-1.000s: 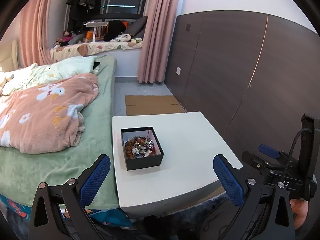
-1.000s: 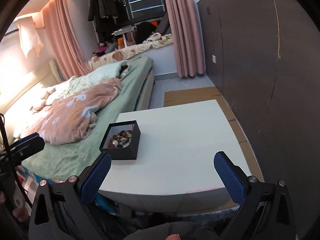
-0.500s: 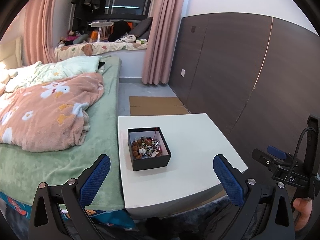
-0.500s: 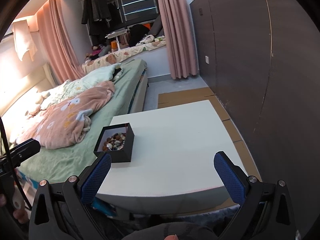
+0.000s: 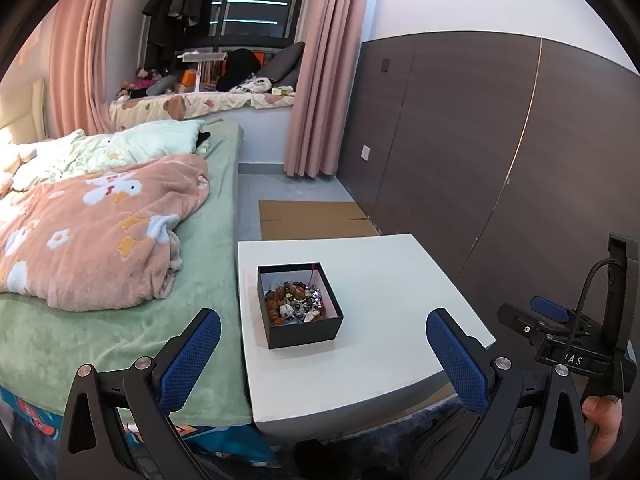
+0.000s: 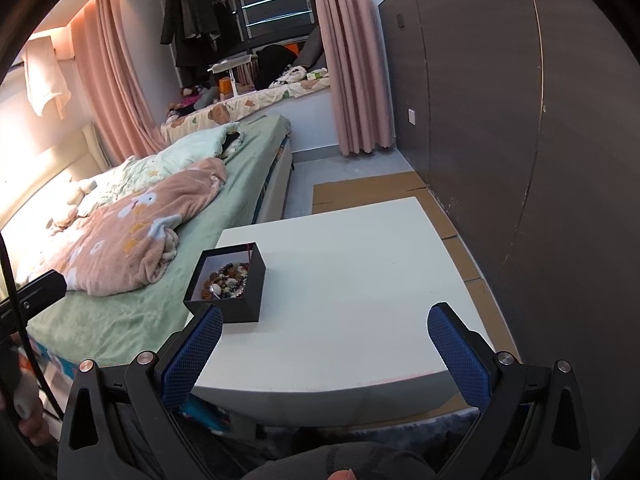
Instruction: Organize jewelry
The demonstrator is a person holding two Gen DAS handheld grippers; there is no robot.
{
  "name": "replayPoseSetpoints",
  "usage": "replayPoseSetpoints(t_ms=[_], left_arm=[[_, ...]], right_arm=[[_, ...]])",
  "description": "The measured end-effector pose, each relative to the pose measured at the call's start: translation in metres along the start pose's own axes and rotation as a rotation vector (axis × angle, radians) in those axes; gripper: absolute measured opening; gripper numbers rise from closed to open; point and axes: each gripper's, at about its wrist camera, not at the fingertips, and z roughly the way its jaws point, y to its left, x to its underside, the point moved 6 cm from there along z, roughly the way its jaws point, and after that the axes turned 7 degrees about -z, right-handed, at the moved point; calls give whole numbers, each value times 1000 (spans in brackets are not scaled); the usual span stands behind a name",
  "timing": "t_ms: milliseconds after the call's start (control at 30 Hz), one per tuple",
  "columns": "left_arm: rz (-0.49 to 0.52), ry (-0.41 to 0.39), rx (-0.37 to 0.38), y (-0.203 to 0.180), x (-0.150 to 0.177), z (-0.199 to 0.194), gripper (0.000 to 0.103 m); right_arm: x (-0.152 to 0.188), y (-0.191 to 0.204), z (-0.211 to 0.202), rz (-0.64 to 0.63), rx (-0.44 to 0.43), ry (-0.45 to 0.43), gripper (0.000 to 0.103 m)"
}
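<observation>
Black box (image 5: pixel 299 305) sits on the white tabletop (image 5: pixel 392 292), toward the 9 o'clock edge next to the bed (image 5: pixel 120 320); in the right wrist view the same box (image 6: pixel 228 285) lies at about 10 o'clock from the right claw. Box is open-topped, no lid in view. Inside: jewelry (image 5: pixel 296 300), a tangled heap of brown beads, pale stones and small metallic bits, with a thin red cord running up the far inner wall. No piece is seen outside the box; the rest of the tabletop is bare. This fits either jewelry gathered in already or a heap awaiting sorting; cannot tell which. Left claw (image 5: pixel 322 340): jaws spread wide, holding nothing, hovering off the near tabletop edge with the box between its fingers in view. Right claw (image 6: pixel 325 338): also wide, empty, over the near edge, box just past its left finger. Handling judgement: pieces look light, small, smooth and likely slippery; strands are limp and probably interlocked, so lifting one may drag others. Best hold is likely a bead strand at the top of the heap, pinched across the strand. The box itself looks stiff and light; it could slide if pushed, so grip it by a side wall. Orientation: box is near square, no clear long axis, opening facing up, one corner turned toward the right claw. The heap has no readable axis.
</observation>
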Motion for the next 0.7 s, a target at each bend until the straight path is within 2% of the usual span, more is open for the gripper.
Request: replayPoseSetpoints(t_ms=[700], left_arm=[[10, -7, -8, 0, 3, 1, 102]], right_arm=[[4, -5, 5, 42, -1, 8, 103]])
